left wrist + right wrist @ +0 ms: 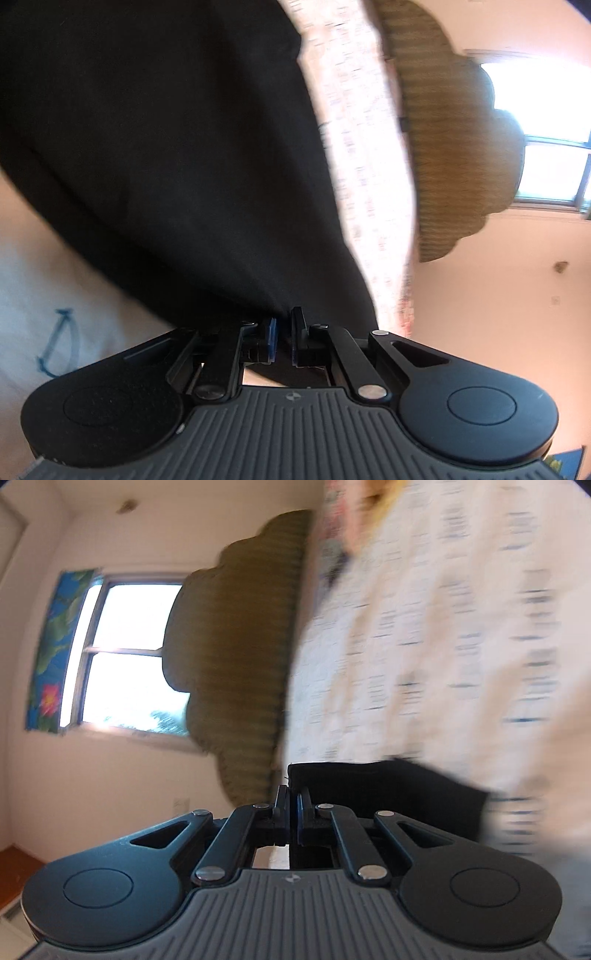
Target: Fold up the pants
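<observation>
black pants (pixel 159 155) are clamped at two points. in the left wrist view the left gripper (pixel 282 338) has its jaws pinched on a gathered bit of the cloth, which fans away from the fingertips toward 10 and 11 o'clock and fills the upper left of the view. in the right wrist view the right gripper (pixel 291 812) has its jaws pressed together on the near corner of a straight-edged band of the same cloth, which runs from the tips toward 3 o'clock. under it lies a patterned white bedspread (pixel 424 646), blurred, with an olive headboard (pixel 240 646) at 11 o'clock and a window (pixel 125 657) at 9 o'clock. judging by this, the fold is mid-way: both holds are made, the cloth is carried, and laying it over and smoothing it remain. the long axis seems to run roughly across, between the two claws, but no single view shows the whole garment, so waist and hem cannot be told apart.
</observation>
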The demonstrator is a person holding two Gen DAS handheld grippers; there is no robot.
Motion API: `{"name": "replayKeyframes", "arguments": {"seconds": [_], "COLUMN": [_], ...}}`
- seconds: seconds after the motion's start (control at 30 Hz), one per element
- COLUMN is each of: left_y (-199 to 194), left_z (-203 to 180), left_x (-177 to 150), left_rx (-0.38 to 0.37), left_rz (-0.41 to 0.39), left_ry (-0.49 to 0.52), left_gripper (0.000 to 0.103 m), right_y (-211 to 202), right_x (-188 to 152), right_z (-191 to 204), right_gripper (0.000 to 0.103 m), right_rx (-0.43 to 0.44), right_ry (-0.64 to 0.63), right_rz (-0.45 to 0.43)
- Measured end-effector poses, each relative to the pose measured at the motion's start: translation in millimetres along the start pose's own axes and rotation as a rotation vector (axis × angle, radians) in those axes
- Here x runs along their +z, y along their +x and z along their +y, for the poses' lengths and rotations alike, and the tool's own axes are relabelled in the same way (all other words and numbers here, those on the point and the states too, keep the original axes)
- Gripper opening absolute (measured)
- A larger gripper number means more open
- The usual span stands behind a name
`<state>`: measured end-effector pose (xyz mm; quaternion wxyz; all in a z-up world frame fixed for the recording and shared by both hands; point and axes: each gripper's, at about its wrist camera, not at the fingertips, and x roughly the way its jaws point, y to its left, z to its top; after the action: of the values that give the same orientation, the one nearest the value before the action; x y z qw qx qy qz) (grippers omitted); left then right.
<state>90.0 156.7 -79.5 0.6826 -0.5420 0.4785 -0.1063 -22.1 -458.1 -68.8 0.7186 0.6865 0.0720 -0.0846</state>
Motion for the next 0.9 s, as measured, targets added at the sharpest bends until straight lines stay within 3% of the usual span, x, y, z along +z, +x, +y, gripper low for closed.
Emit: {"name": "replayKeyframes", "arguments": {"seconds": [0.07, 0.27, 0.37, 0.57, 0.77, 0.9], "left_y": [6, 0, 0, 4, 4, 5], "left_z": [7, -4, 0, 7, 6, 11], "left_x": [-1, -3, -3, 1, 2, 4], "left_rx": [0.024, -0.007, -0.014, 0.011, 0.001, -0.004], "left_rz": [0.02, 0.004, 0.001, 0.03, 0.028, 0.049], "left_ry": [-0.024, 0.019, 0.009, -0.012, -0.005, -0.034], "left_gripper": [0.011, 0.011, 0.011, 0.011, 0.012, 0.012], "right_y": [16, 23, 7, 7, -5, -2], "right_x": [-1, -1, -3, -4, -2, 2], "right_z": [-32, -4, 12, -40, 1, -38], "right_gripper": [0.004, 0.004, 0.004, 0.004, 0.004, 0.003], "right_rx": [-0.088, -0.005, 0.034, -0.056, 0.019, -0.102], "right_ry": [0.062, 0.015, -0.013, 0.099, 0.0, 0.066], "right_rz": [0.013, -0.007, -0.013, -0.028, -0.027, -0.024]}}
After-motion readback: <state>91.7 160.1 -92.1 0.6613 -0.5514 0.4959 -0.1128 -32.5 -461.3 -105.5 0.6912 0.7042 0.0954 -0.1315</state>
